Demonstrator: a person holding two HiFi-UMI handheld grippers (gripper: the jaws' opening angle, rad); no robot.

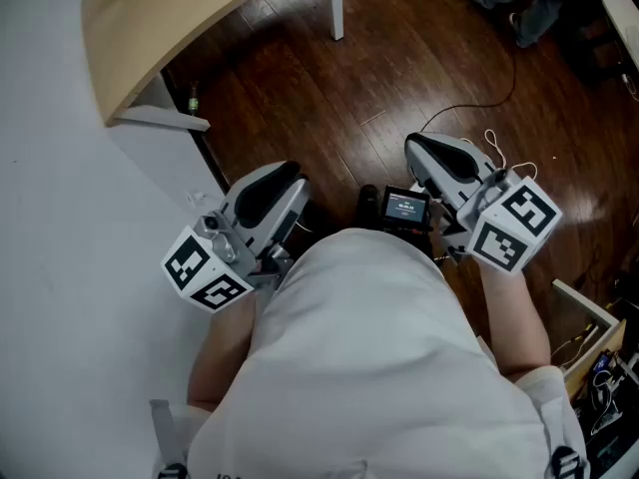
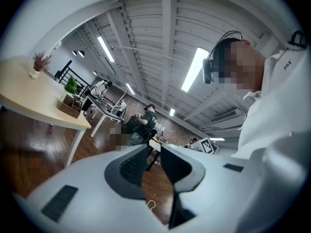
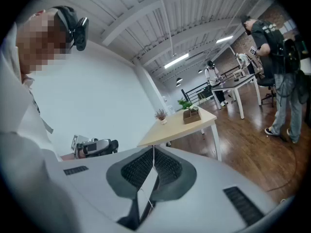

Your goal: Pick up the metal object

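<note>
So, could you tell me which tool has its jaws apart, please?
The left tool: the floor shows between its jaws, whereas the right tool has jaws meeting at the tips.

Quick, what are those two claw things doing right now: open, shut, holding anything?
Left gripper: open, nothing between the jaws.
Right gripper: shut, nothing held.

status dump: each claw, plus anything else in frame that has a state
left claw: open, jaws apart, nothing between them.
right claw: shut, tips together, empty.
small screen: lit, on the floor between the two claws.
</note>
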